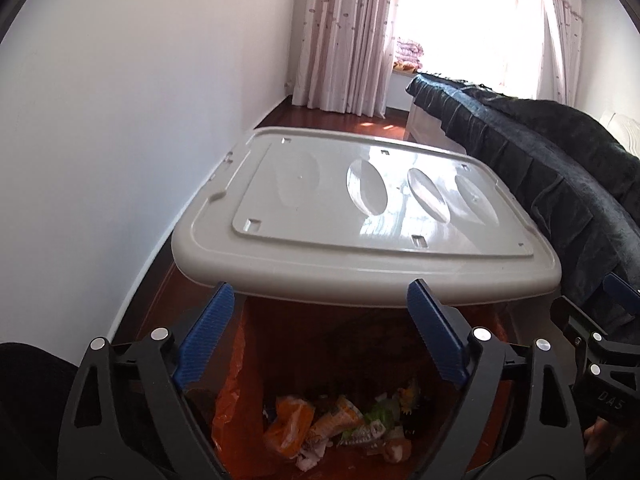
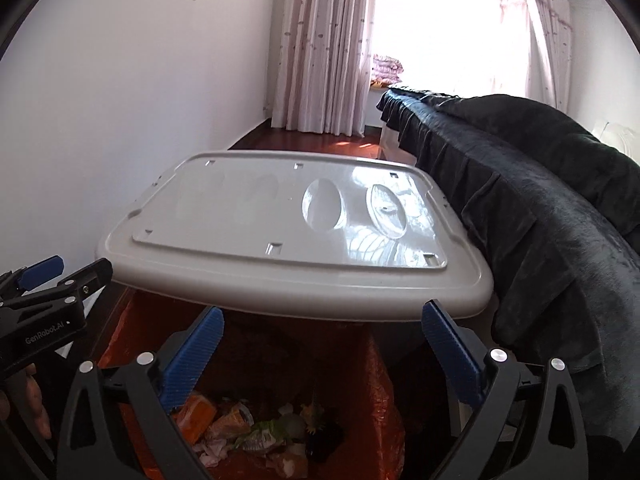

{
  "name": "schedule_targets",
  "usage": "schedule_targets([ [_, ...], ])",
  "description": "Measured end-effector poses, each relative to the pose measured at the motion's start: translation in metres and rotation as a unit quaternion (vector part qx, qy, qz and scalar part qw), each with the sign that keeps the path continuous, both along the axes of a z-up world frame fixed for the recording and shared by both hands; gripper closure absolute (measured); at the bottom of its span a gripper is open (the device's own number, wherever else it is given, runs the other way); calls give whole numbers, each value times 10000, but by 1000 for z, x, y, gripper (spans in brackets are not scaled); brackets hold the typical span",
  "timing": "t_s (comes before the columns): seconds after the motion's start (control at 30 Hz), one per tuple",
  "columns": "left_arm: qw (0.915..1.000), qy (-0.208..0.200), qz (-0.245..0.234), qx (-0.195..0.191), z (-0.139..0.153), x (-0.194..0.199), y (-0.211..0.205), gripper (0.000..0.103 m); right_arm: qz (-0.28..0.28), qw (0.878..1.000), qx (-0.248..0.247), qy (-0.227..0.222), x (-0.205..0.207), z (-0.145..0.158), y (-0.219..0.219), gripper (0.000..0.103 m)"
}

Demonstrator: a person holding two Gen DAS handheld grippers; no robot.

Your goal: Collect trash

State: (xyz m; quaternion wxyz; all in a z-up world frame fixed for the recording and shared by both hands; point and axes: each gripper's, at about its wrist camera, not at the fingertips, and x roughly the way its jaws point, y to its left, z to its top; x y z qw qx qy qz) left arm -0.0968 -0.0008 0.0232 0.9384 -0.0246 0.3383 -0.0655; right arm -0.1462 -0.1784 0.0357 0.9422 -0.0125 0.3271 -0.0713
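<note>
Trash (image 1: 332,424) sits at the bottom of an orange bag (image 1: 228,396) lining a bin: crumpled wrappers, orange and green packets, bits of paper, all loose in a heap, seen low in both wrist views. The bag's rim (image 2: 132,320) drapes over the bin edge. Left gripper (image 1: 320,304) hangs above the bin mouth, jaws spread wide, nothing between them. Right gripper (image 2: 322,324) same: jaws fully apart, empty, just beside the left one, pointing down into the bag. Beyond the bin, touching or nearly so, a grey plastic storage-box lid (image 1: 360,216) lies flat and glossy. Dark velvety bed cover (image 2: 540,200) at right, close to the lid and the right gripper; white wall (image 1: 120,120) at left; curtains (image 2: 320,60) and bright window far back. Risks, judged: thin bag film could slip from or tear between the blue pads if only a sliver is pinched; lifting one side alone would tip wrappers out; the two grippers are close enough to knock each other; the right one could snag the bed cover.
</note>
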Motion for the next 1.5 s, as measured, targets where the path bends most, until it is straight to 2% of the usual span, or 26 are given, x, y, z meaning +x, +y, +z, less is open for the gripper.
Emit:
schedule_targets([
  [0.13, 9996, -261, -15, 64, 11, -2, -1, 13, -47, 10000, 59, -18, 2, 3, -5, 5],
  [0.23, 9993, -286, -69, 211, 13, 0, -5, 13, -54, 9999, 86, 54, 2, -2, -6, 5],
  [0.5, 9995, 70, -128, 274, 22, 18, -18, 13, -86, 9999, 14, 69, 7, -4, -8, 5],
  [0.6, 9995, 60, -106, 289, 27, 23, -21, 13, -126, 9999, 21, 49, 10, -2, -11, 5],
  [1.1, 9991, -75, -268, 329, 35, 32, -41, 13, -227, 9970, -590, -437, 20, 15, -18, 5],
  [1.17, 9986, -185, -331, 381, 36, 30, -44, 13, -235, 9963, -650, -502, 24, 19, -19, 5],
  [1.5, 9986, -126, -428, 292, 36, 33, -52, 12, -388, 9928, -797, -805, 53, 39, -29, 5],
])
